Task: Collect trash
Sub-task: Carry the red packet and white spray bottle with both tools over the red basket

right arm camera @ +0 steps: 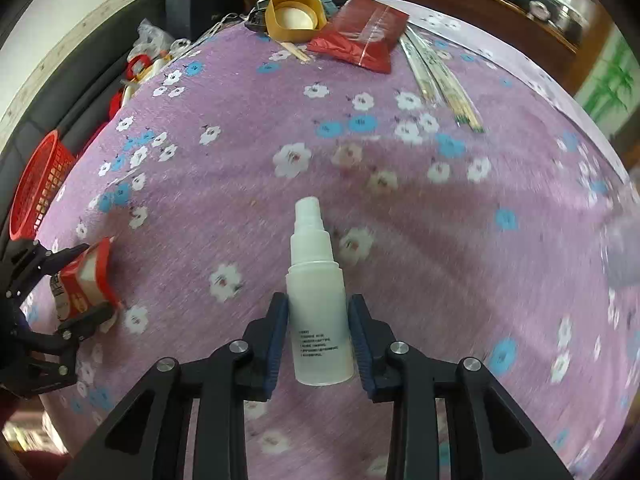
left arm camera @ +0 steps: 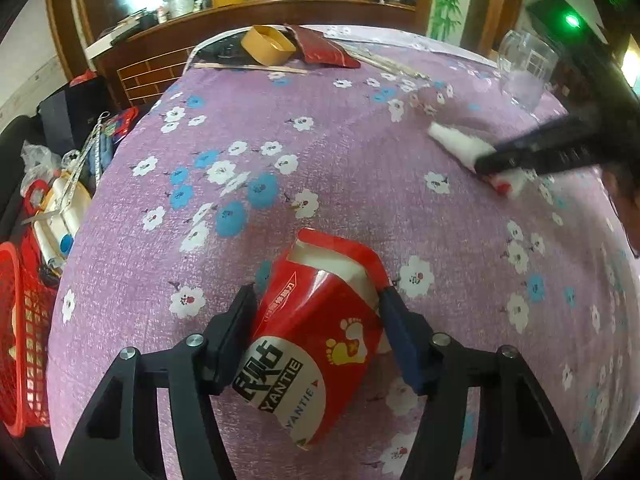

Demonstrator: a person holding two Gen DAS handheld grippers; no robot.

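A red and white paper carton (left arm camera: 316,332) printed YANTIE, its top torn open, sits tilted between the fingers of my left gripper (left arm camera: 317,297), and both pads press on its sides. The right wrist view shows that carton (right arm camera: 82,280) at the far left, just above the purple flowered tablecloth (right arm camera: 460,248). My right gripper (right arm camera: 318,302) is shut on a white frosted spray bottle (right arm camera: 318,280) whose nozzle points away from me, low over the cloth. In the left wrist view the bottle (left arm camera: 452,140) pokes out from the dark right gripper at the right.
A red mesh basket (right arm camera: 36,192) stands off the table's left edge, amid clutter. At the far end lie a yellow round tub (right arm camera: 294,16), a red foil bag (right arm camera: 360,36) and wrapped chopsticks (right arm camera: 440,80). A clear glass (left arm camera: 528,68) stands at the right.
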